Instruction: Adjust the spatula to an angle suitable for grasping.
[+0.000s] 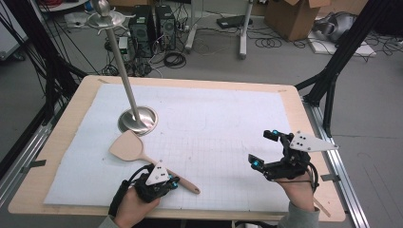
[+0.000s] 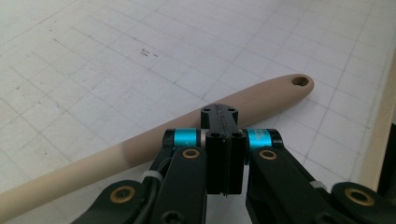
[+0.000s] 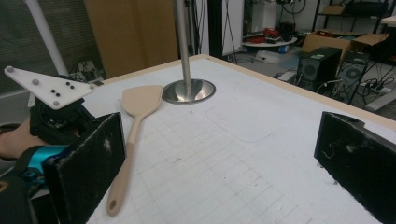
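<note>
A beige wooden spatula [image 1: 127, 146] lies flat on the white gridded mat [image 1: 214, 123], blade toward the metal stand, handle running to the front edge. My left gripper [image 1: 175, 182] sits low over the handle's near end with its jaws pressed together and nothing between them. In the left gripper view the shut gripper [image 2: 219, 114] points at the handle [image 2: 261, 95], which lies across just beyond the tips, its hanging hole at the right. My right gripper [image 1: 263, 148] hovers at the mat's right side, open and empty. In the right gripper view the open gripper [image 3: 224, 140] faces the spatula [image 3: 140, 100].
A metal stand [image 1: 138, 119] with a round base and a tall pole rises at the mat's back left, also in the right gripper view [image 3: 188, 90]. The wooden table edge [image 1: 313, 142] runs close by the right hand. Computers, cables and boxes lie on the floor beyond.
</note>
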A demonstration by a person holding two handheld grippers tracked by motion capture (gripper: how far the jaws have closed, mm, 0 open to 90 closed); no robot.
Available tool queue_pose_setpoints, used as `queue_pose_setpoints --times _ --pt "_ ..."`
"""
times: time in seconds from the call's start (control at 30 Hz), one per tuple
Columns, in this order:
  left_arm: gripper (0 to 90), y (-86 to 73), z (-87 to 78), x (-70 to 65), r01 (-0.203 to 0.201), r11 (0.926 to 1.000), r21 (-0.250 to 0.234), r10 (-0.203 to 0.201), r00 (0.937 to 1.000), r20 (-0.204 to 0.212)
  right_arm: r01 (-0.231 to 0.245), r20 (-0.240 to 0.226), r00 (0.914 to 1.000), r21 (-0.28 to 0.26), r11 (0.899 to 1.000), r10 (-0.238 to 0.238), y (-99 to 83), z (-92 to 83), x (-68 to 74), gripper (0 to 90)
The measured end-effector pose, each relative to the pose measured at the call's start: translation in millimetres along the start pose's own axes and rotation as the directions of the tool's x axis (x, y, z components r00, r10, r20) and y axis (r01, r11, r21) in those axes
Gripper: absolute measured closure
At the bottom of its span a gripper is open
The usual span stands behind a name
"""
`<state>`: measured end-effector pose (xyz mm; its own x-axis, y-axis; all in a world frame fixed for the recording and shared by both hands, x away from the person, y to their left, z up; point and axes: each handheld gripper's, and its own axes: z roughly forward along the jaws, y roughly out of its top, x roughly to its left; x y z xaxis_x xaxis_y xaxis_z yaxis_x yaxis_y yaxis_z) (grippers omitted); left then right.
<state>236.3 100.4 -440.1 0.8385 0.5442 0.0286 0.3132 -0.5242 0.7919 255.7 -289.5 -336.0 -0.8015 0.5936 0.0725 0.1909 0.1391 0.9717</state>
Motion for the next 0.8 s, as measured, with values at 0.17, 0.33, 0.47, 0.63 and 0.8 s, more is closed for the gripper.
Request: queue_pose_setpoints --times 0.17,0.33,0.47,0.63,0.8 --pt "89.6 5.6 7.6 4.6 0.015 0.9999 0.003 -0.015 0.9999 -0.002 -0.003 0.002 1.0 -0.001 1.0 0.003 -0.1 -1.2 -0.7 1.2" --pt "89.6 11.0 15.3 10.9 0.034 0.9993 0.013 -0.034 0.9994 0.0 -0.003 0.002 1.0 -0.003 1.0 0.003 -0.4 -1.3 -1.3 1.3" --pt "89.6 15.2 20.1 13.3 0.036 0.9991 0.024 -0.035 0.9993 -0.009 -0.001 0.001 1.0 -0.004 1.0 0.001 -0.2 -1.2 -1.2 1.2" --pt "89.6 20.9 25.7 16.6 0.035 0.9987 0.036 -0.035 0.9992 -0.021 -0.008 0.0 1.0 -0.002 1.0 0.008 -0.4 -1.7 -1.0 1.3" --pt "89.6 24.9 31.0 20.4 0.042 0.9984 0.038 -0.041 0.9987 -0.031 -0.009 -0.002 1.0 -0.002 1.0 0.009 -0.3 -1.7 -1.1 1.2"
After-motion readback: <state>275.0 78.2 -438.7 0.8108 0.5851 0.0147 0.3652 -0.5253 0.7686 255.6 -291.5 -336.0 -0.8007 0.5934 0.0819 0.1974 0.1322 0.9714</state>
